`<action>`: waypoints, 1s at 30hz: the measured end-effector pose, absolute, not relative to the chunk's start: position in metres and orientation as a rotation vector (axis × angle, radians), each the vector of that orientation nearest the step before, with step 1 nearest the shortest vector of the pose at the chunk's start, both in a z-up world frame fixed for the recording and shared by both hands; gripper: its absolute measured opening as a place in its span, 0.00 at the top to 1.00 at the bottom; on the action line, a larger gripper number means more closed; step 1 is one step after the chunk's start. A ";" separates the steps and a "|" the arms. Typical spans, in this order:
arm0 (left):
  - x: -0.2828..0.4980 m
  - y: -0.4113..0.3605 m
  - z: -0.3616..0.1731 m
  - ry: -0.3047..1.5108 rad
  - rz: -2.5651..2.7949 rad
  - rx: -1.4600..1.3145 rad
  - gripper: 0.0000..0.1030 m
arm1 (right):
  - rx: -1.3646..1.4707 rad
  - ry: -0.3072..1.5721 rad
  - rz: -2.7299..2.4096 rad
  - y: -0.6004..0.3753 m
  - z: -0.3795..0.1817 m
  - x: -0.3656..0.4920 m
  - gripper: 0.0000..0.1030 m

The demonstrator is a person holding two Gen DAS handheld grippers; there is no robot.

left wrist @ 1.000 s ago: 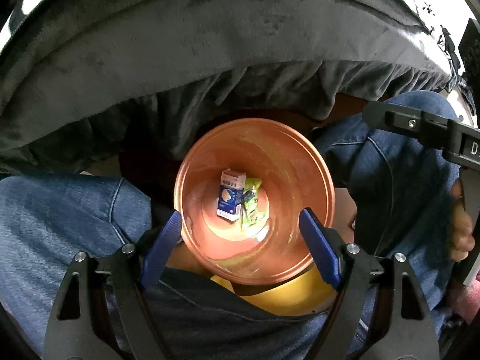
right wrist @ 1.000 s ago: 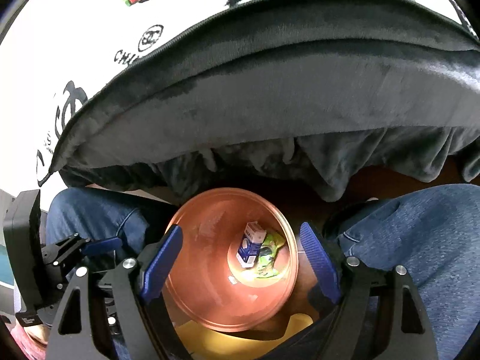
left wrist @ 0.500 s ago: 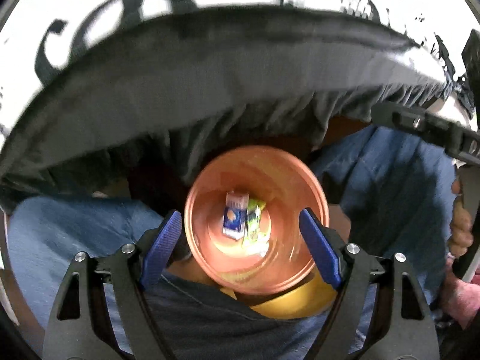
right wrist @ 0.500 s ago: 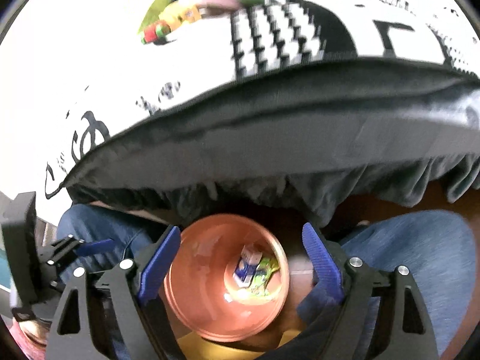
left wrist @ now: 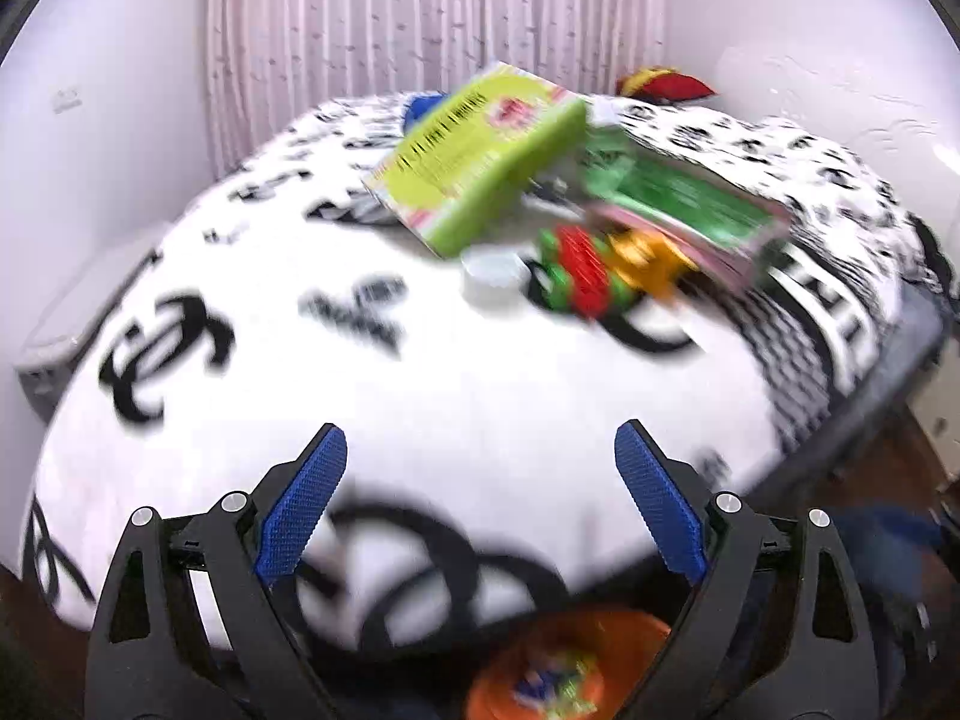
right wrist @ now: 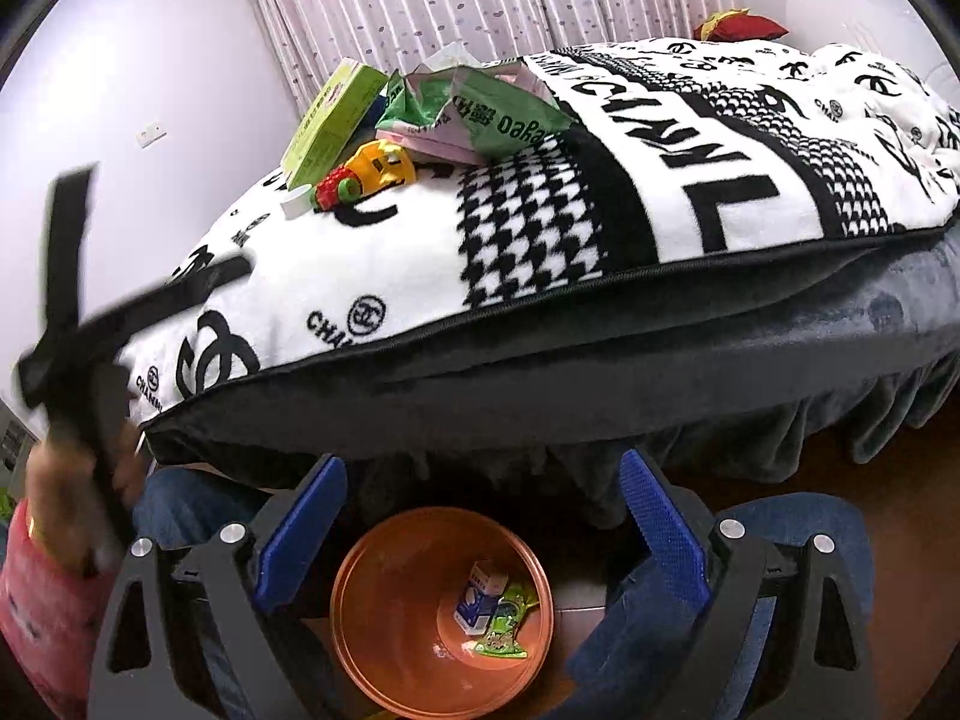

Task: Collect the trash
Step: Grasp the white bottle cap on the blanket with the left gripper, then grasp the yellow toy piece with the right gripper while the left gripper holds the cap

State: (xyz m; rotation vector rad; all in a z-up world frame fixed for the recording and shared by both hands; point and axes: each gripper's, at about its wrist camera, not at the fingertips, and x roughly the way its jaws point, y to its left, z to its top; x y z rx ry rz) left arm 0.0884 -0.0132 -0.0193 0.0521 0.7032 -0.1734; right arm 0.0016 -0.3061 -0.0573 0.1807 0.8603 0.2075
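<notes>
An orange bin point(right wrist: 384, 630) stands on the floor between the person's knees, holding a small blue-white carton point(right wrist: 480, 597) and a green wrapper point(right wrist: 507, 630); its rim also shows in the left wrist view point(left wrist: 600, 630). On the bed lie a lime-green box point(left wrist: 474, 174) point(right wrist: 330, 120), a crumpled green-pink bag point(left wrist: 684, 210) point(right wrist: 480, 108), a red-yellow-green toy point(left wrist: 600, 270) point(right wrist: 366, 177) and a white cap point(left wrist: 492, 276) point(right wrist: 295, 201). My left gripper point(left wrist: 480, 504) is open and empty over the blanket. My right gripper point(right wrist: 483, 534) is open and empty above the bin.
A black-and-white blanket point(right wrist: 600, 210) covers the bed, with a dark grey skirt point(right wrist: 660, 384) below. A red cushion point(right wrist: 741, 27) lies at the far edge by the curtain point(left wrist: 420, 12). The person's jeans point(right wrist: 798, 546) flank the bin.
Both grippers have tilted up from the bin toward the bed top. The left one moved most, now over the blanket and blurred. Bin contents are unchanged.
</notes>
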 end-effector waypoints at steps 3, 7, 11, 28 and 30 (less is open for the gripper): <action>0.126 -0.014 -0.024 0.706 -0.161 0.049 0.14 | 0.183 0.869 0.209 -0.308 -0.062 0.001 0.12; 0.157 -0.011 -0.029 0.705 -0.119 0.055 0.14 | 0.186 0.872 0.207 -0.308 -0.066 0.002 0.12; 0.169 -0.011 -0.026 0.676 -0.133 0.054 0.15 | 0.183 0.879 0.209 -0.308 -0.070 0.003 0.12; 0.162 -0.014 -0.022 0.651 -0.163 0.104 0.70 | 0.192 0.878 0.215 -0.306 -0.074 0.004 0.12; 0.152 -0.012 -0.019 0.642 -0.174 0.102 0.70 | 0.189 0.870 0.218 -0.304 -0.071 0.005 0.12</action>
